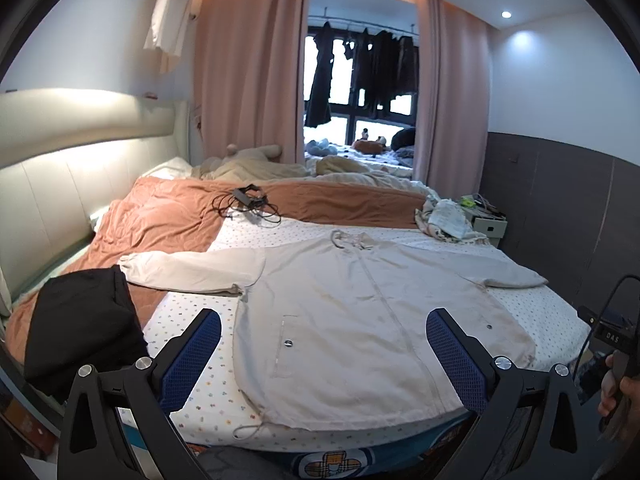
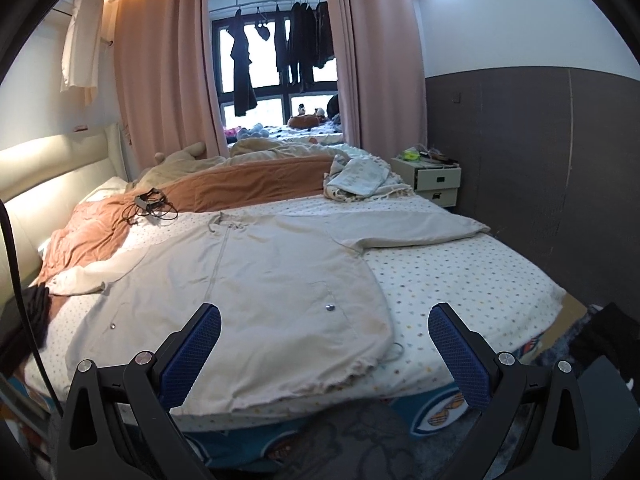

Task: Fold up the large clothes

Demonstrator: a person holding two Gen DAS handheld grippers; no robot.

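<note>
At the far left of the bed, a folded black garment (image 1: 82,332) was seen lying on the orange quilt (image 1: 160,220), just beside the cuff of the jacket's left sleeve. The cream jacket (image 1: 356,320) was spread flat, front up, across the dotted sheet (image 1: 192,360) (zip closed, sleeves stretched out to either side), with its hem lying along the near edge of the mattress. The left gripper (image 1: 323,356) was held above that hem, jaws spread wide and nothing between them. The right gripper (image 2: 324,354) was likewise held released and empty, over the jacket's right hem corner. Behind the collar a black cable bundle (image 2: 150,204) was left on the quilt, and at the far right a white nightstand (image 2: 434,180) was visible against the grey wall.
</note>
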